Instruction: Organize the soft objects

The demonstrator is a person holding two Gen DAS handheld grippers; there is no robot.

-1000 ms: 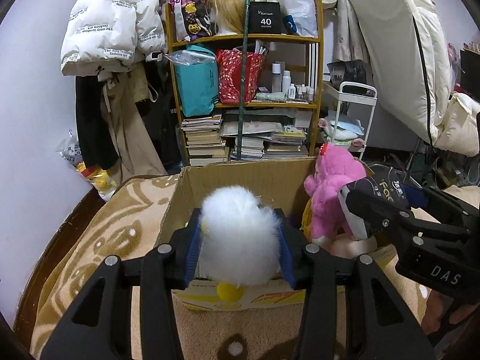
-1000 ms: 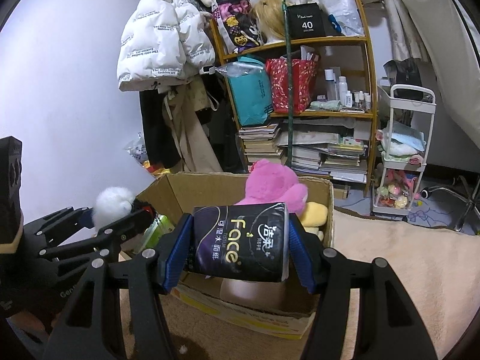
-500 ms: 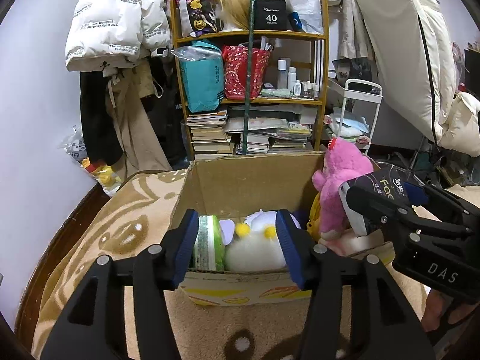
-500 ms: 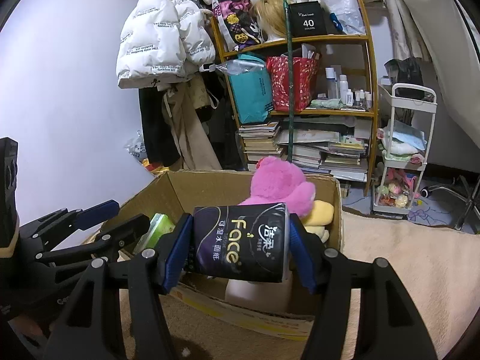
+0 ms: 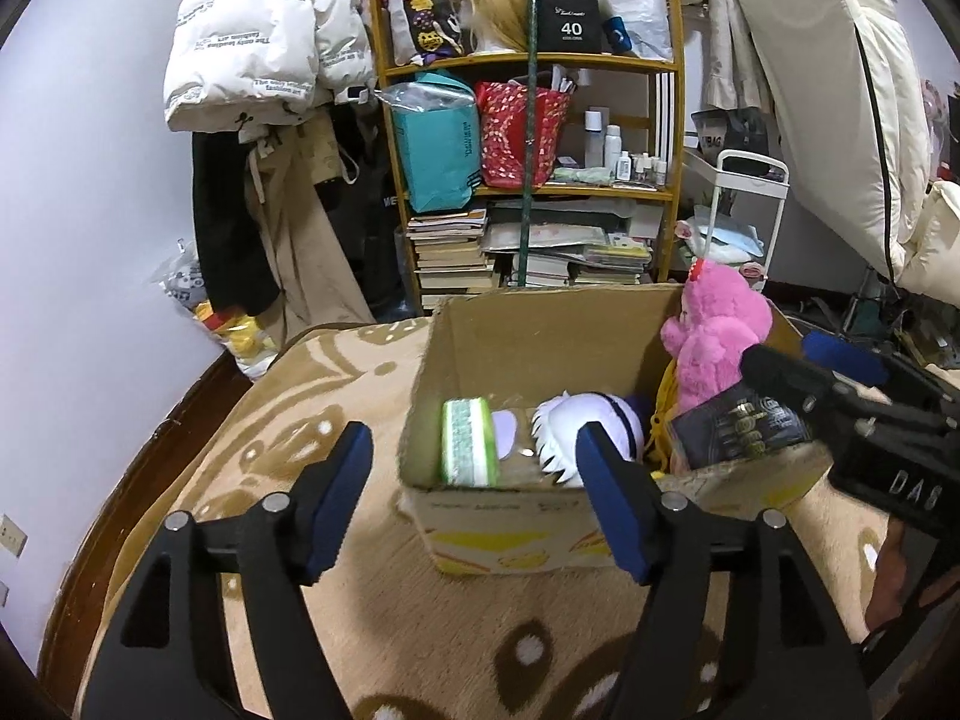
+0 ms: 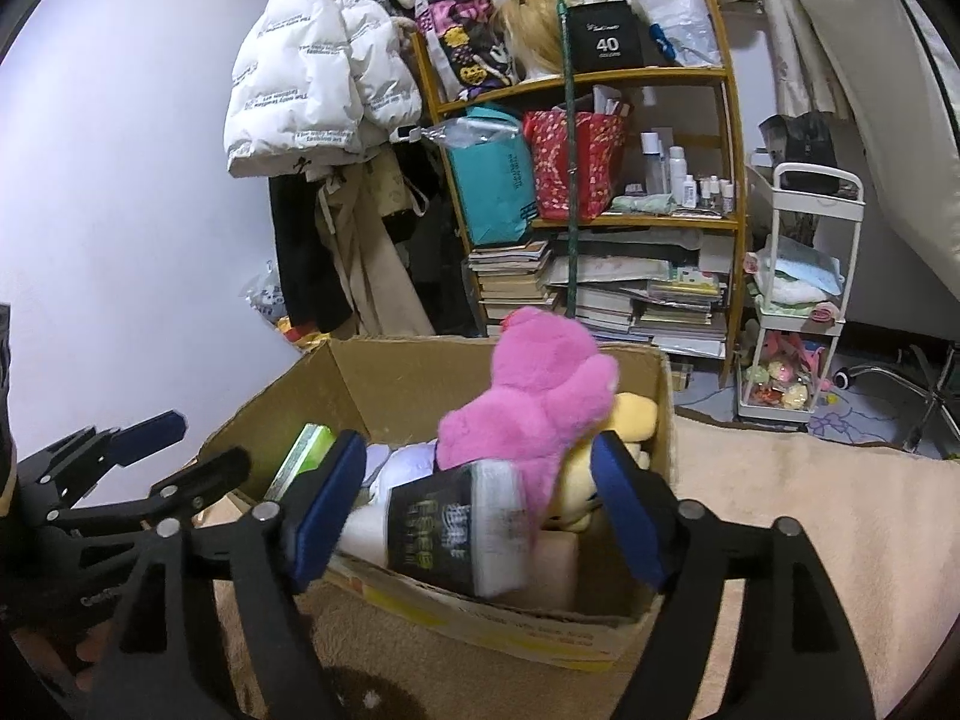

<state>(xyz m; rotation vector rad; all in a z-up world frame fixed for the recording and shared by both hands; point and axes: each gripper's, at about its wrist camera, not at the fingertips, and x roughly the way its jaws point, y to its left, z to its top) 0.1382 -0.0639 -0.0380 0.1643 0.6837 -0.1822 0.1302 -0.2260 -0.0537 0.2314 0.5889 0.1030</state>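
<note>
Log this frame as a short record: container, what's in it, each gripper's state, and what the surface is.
container: open cardboard box on a beige patterned blanket
contents: pink plush toy, white plush toy, green tissue pack, yellow plush toy
left gripper: open, nothing between its jaws, which have just been opening
right gripper: open, jaws just widened; dark tissue pack tilted between them at the box's near edge, blurred
background: cluttered shelf
</note>
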